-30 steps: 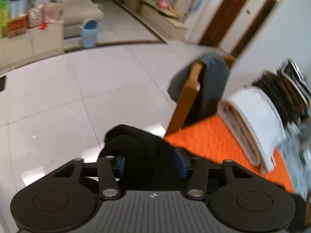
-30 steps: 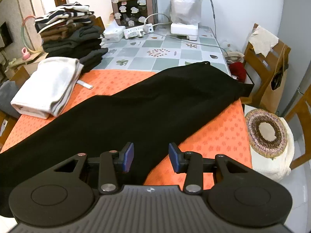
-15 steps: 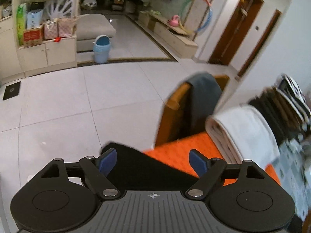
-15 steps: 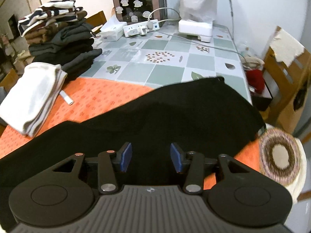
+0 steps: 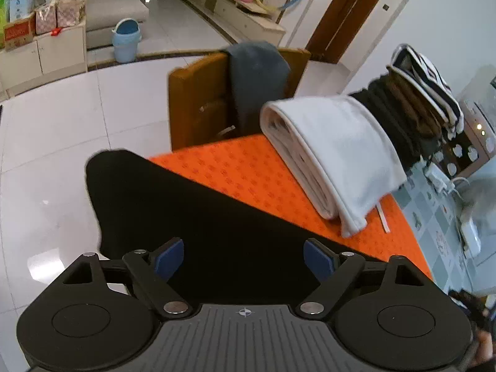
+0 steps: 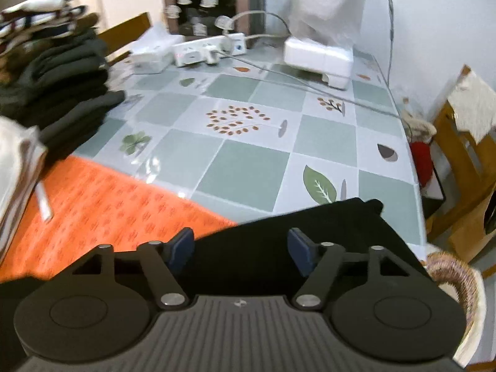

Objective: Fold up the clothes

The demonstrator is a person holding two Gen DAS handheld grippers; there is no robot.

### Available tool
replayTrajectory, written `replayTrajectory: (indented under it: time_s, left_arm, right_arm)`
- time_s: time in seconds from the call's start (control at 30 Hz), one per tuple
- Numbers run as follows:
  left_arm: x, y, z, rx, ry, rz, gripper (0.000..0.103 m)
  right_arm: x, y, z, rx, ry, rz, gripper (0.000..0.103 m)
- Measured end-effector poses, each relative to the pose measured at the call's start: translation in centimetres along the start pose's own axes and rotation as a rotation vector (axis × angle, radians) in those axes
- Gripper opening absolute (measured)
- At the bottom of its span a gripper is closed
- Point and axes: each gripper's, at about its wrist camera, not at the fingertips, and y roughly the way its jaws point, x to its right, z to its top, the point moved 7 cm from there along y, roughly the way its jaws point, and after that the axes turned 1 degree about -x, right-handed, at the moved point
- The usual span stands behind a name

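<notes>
A long black garment (image 5: 198,217) lies flat across the orange mat (image 5: 241,167); one end hangs over the table's near-left corner. My left gripper (image 5: 245,259) is open and empty just above that end. In the right wrist view the garment's other end (image 6: 310,226) lies near the table's right edge. My right gripper (image 6: 240,248) is open and empty just above it.
A folded white garment (image 5: 334,155) lies on the mat, a tall stack of folded clothes (image 5: 415,102) behind it. A wooden chair with a grey garment (image 5: 254,80) stands at the table's end. A power strip (image 6: 207,49), a white appliance (image 6: 319,55) and cables sit on the tiled tablecloth.
My left gripper has let go of the black garment's end, opened wide and swung toward the table. My right gripper has opened wider and moved forward to the garment's far end.
</notes>
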Motion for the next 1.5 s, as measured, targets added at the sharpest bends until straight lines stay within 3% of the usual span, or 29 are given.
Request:
replayTrajectory:
  time_s: [0.2, 0.3, 0.4, 0.47, 0.53, 0.77, 1.0, 1.17, 1.37, 1.5]
  left_arm:
    - [2.3, 1.5, -1.2, -0.027, 0.011, -0.006, 0.086]
    - [2.6, 1.6, -1.6, -0.032, 0.021, -0.004, 0.087]
    - [2.5, 1.7, -2.0, -0.036, 0.025, 0.000, 0.088]
    - [2.4, 1.6, -2.2, -0.039, 0.025, 0.002, 0.089]
    - [2.1, 1.5, -2.4, -0.038, 0.017, -0.001, 0.089]
    - [1.2, 0.5, -3.0, -0.029, 0.026, -0.042, 0.089]
    - [0.8, -0.9, -4.1, -0.026, 0.069, -0.106, 0.089]
    - [0.2, -1.8, -5.7, -0.035, 0.104, -0.157, 0.090]
    - [-1.1, -2.7, -8.8, -0.066, 0.154, -0.226, 0.090]
    - [-3.2, -3.2, -12.0, -0.079, 0.155, -0.255, 0.091]
  right_arm:
    - [0.2, 3.8, 0.3, -0.043, 0.101, -0.082, 0.079]
    - [-0.1, 5.0, -0.6, -0.047, 0.085, -0.122, 0.070]
    - [-0.2, 5.0, -1.3, -0.011, 0.077, -0.118, 0.045]
    - [0.0, 3.9, -1.3, 0.013, 0.089, -0.105, 0.019]
    - [0.6, 2.5, -1.1, 0.044, 0.115, -0.094, 0.007]
    - [3.3, -4.9, -1.9, 0.143, 0.173, -0.043, 0.005]
    - [5.7, -13.6, -5.3, 0.242, 0.251, -0.041, 0.005]
    - [8.3, -19.7, -10.3, 0.280, 0.342, -0.061, 0.005]
    - [12.3, -26.9, -18.9, 0.303, 0.486, -0.108, 0.003]
    - [15.2, -31.7, -24.2, 0.346, 0.487, -0.245, 0.001]
